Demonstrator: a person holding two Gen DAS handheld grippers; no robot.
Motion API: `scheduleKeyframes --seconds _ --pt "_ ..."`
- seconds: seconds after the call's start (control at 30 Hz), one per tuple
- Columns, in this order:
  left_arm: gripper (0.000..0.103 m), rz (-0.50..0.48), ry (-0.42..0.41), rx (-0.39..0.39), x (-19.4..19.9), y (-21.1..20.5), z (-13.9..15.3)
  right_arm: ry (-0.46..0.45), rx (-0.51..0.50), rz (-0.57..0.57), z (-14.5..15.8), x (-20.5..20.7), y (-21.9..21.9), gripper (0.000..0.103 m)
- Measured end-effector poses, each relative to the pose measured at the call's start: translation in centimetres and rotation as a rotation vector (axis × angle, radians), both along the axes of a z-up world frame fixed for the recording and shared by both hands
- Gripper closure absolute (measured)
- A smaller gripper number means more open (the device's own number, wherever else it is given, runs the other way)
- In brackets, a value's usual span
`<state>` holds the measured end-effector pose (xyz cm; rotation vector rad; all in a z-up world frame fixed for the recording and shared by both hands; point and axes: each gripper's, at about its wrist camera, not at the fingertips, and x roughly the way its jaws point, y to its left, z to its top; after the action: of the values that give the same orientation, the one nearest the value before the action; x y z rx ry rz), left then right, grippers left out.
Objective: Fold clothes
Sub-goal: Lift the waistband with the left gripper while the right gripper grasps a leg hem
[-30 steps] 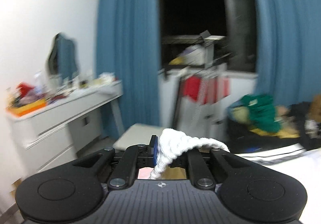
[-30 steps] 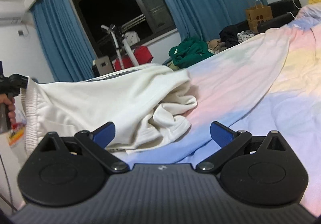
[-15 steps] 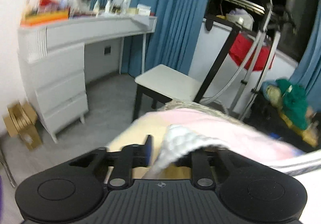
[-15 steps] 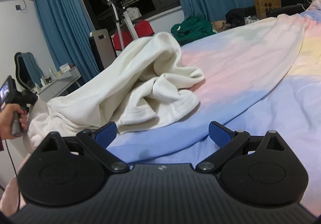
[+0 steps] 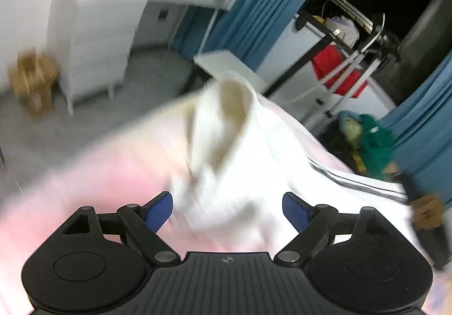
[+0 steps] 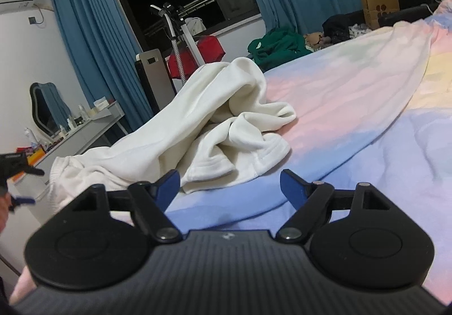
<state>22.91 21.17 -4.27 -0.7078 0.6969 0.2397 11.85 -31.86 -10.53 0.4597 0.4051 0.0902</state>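
Nearest you, your right gripper (image 6: 228,183) has its jaws spread wide, blue pads apart, with nothing between them; it hangs low over the blue band of the bed sheet (image 6: 353,123). Your left gripper (image 5: 227,209) likewise has its jaws wide apart and holds nothing; the cloth lies just beyond and between the pads, and the blur of the left wrist view does not show whether it touches them.

Just past the right gripper lies the white garment (image 6: 214,128), crumpled in a heap on the bed, its ribbed hems bunched toward you and a long fold running left to the mattress edge. There, at the far left of the right wrist view, the left gripper (image 6: 14,173) is seen just beside the garment's gathered end. In the left wrist view the same garment (image 5: 234,145) rises in a hollow fold over the pink part of the sheet (image 5: 84,173).

Farther off, beyond the bed edge, a white desk (image 5: 96,32) with drawers stands against the wall, small items on its top, and a brown cardboard box (image 5: 34,80) sits on the floor beside it. A drying rack (image 6: 183,32) with a red item stands before the dark window. A green garment (image 6: 276,43) lies heaped past the foot of the bed, and a brown paper bag (image 6: 380,5) stands at the far right. Blue curtains (image 6: 93,32) flank the window.
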Motion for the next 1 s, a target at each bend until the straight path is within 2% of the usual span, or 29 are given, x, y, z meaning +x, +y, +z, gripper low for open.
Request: scheduleKeyframes --seconds 0.07,0.17,0.33,0.4,0.53,0.6,0.67,0.73,0.8,0.87,0.97,1.0 --pt "0.015 0.024 0.007 -0.113 -2.0 -1.4 -1.3 0.011 0.044 0.019 -0.1 -0.3 -0.2 0.022" --pt "0.015 0.067 0.071 -0.276 -3.5 -2.6 -3.2 0.023 0.092 0.037 0.0 -1.0 -0.4 0.022" --pt "0.015 0.166 0.08 -0.431 -4.4 -2.6 -6.3 0.06 0.195 0.058 0.0 -0.7 -0.8 0.021" --pt "0.016 0.202 0.06 -0.471 -3.7 -2.0 -7.7 0.084 0.203 0.049 -0.1 0.6 -0.7 0.017" --pt "0.015 0.242 0.018 -0.524 -2.9 -1.0 -9.8 0.137 0.17 0.034 -0.6 4.7 0.0 0.016" --pt "0.016 0.209 -0.016 -0.516 -2.3 -0.9 -9.7 0.159 0.159 0.021 -1.1 7.2 0.4 0.016" --pt "0.025 0.155 -0.057 -0.503 -2.0 -0.8 -9.4 0.173 0.153 0.009 -1.6 9.9 0.8 0.016" --pt "0.029 0.121 -0.083 -0.523 -1.7 -0.6 -9.9 0.209 0.139 -0.001 -2.4 12.9 1.4 0.018" --pt "0.038 0.117 -0.091 -0.547 -1.7 -0.2 -11.1 0.276 0.11 -0.016 -3.7 15.9 2.0 0.019" --pt "0.05 0.126 -0.099 -0.577 -1.7 0.3 -12.2 0.28 0.07 -0.032 -4.6 17.6 2.7 0.017" --pt "0.058 0.119 -0.111 -0.578 -1.9 0.5 -12.9 0.249 -0.043 -0.048 -4.4 18.7 4.1 0.034" --pt "0.06 0.116 -0.115 -0.56 -2.1 0.2 -12.8 0.239 -0.042 -0.05 -4.2 18.7 4.0 0.048"
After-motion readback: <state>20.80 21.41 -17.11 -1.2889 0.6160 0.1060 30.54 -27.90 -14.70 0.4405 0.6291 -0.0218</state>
